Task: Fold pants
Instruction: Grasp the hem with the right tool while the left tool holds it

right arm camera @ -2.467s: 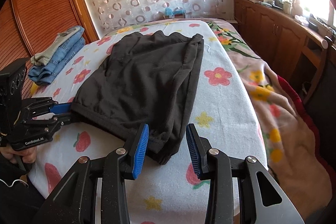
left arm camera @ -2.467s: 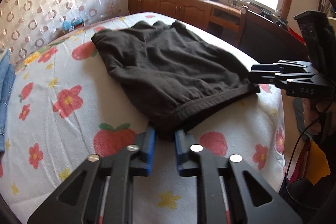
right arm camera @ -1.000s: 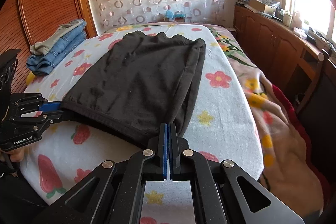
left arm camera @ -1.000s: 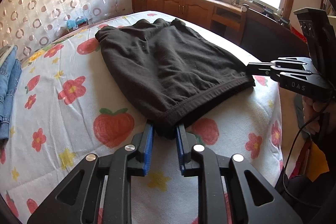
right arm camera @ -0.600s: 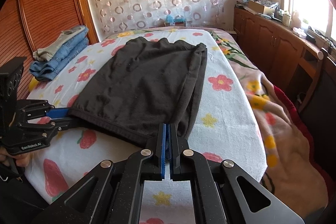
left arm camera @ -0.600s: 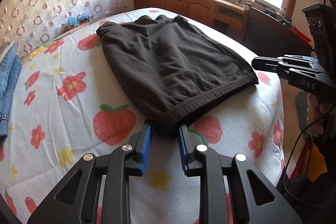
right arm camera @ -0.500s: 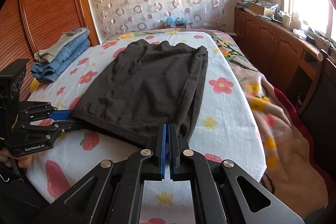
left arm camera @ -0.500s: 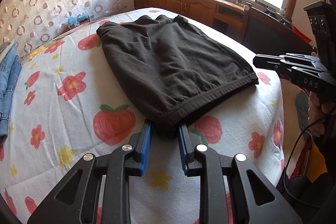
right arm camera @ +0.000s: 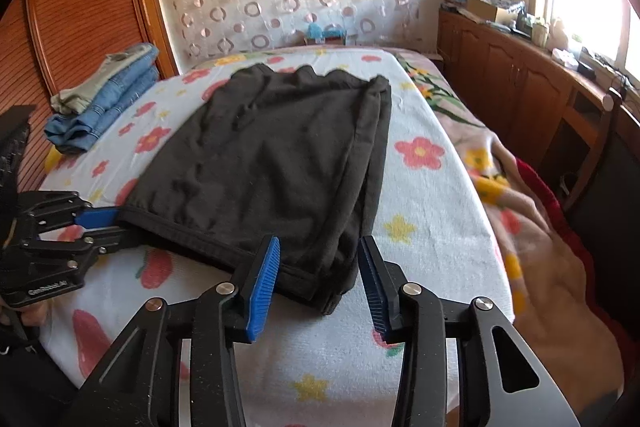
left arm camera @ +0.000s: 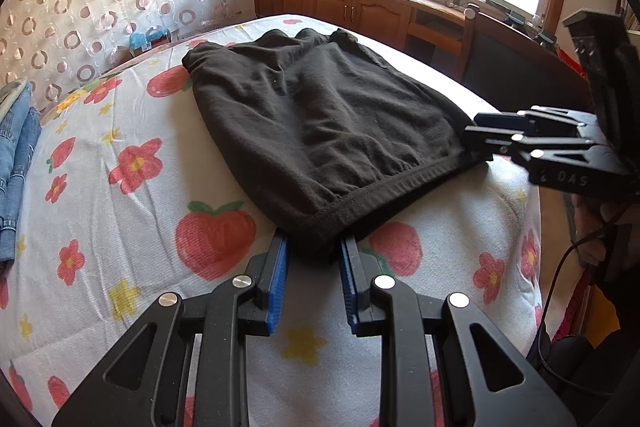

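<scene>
My left hand-held gripper (left arm camera: 312,259) pinches hem corner of black pants (left arm camera: 320,123) on bed (left arm camera: 120,227). Right hand-held gripper (right arm camera: 318,277) opening, corner at 6 o'clock slack between pads. I risk dragging fold askew, left pulling alone.

"das" stands on the side of the right gripper (left arm camera: 478,137); the left gripper's (right arm camera: 114,225) label is too blurred.

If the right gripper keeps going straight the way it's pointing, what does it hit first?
Probably the black pants: their near corner already lies between the opening jaws of the right gripper, so it would push into that folded hem.
</scene>
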